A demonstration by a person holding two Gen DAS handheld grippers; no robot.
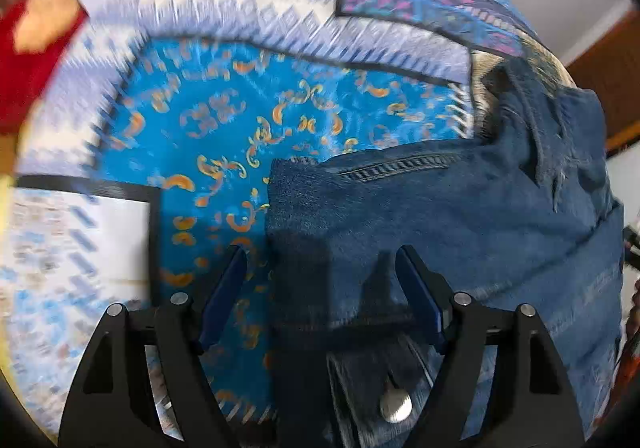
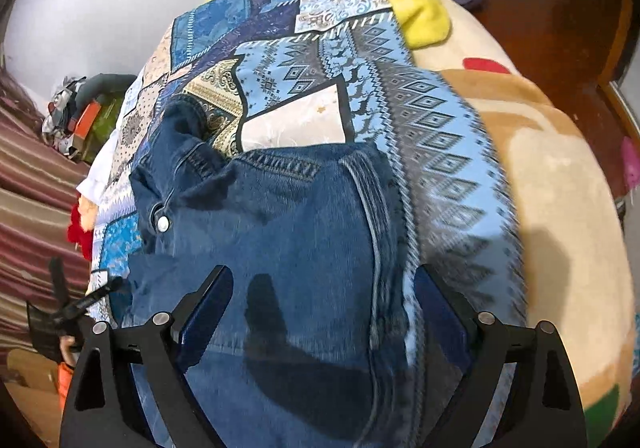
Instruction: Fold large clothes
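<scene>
Left gripper (image 1: 322,280) jaws wide, nothing pinched, poised over the edge of the folded jeans (image 1: 460,224). Jeans lie on patterned bedspread (image 1: 280,103) on the bed. Right gripper (image 2: 324,304) jaws wide, empty, above the denim.

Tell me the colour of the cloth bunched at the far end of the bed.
Bright yellow cloth; the right wrist view shows it best.

wall (image 2: 100,7): white, plain | bed frame (image 2: 560,31): dark wood | striped curtain (image 2: 28,175): maroon and tan, at left
</scene>
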